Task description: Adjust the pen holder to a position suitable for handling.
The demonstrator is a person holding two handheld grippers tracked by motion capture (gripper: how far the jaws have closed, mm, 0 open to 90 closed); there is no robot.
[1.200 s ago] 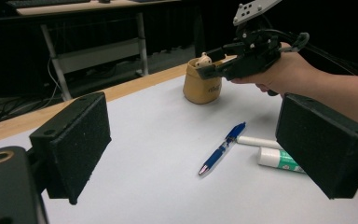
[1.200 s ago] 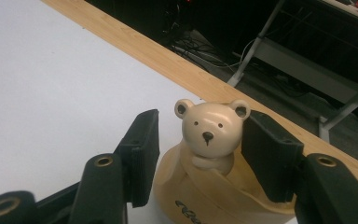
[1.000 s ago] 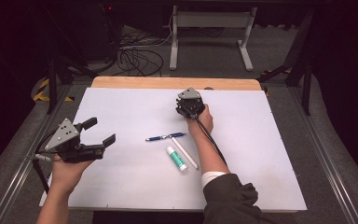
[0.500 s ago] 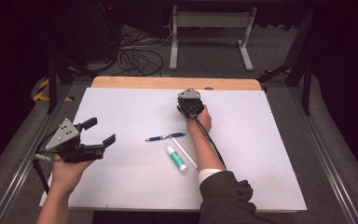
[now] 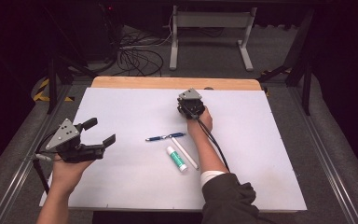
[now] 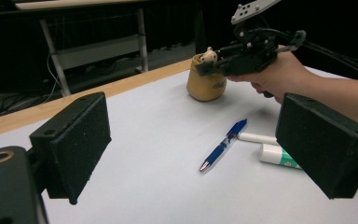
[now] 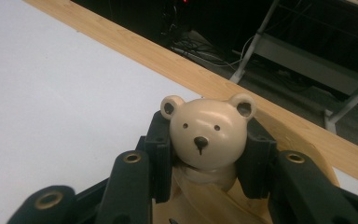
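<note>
A tan pot (image 6: pixel 206 86) with a bear-head lid (image 7: pixel 208 133) stands near the far edge of the white table top (image 5: pixel 121 107). My right gripper (image 7: pixel 208 140) has just been closing and is shut on the bear head, with one pad pressing each side of it. In the high view that right gripper (image 5: pixel 189 103) covers the pot. Over the table's left edge, a hand holds my left gripper (image 5: pixel 100 131) above the surface, its jaws wide open and bare. From the left gripper view, the right gripper (image 6: pixel 205 63) is seen far off at the bear head (image 6: pixel 209 55).
A blue pen (image 5: pixel 165 137), a white stick (image 5: pixel 184 152) and a white tube with a green label (image 5: pixel 176 158) lie mid-table beside the right forearm. A wooden strip (image 5: pixel 168 82) edges the far side. Cables and a metal frame lie on the floor behind.
</note>
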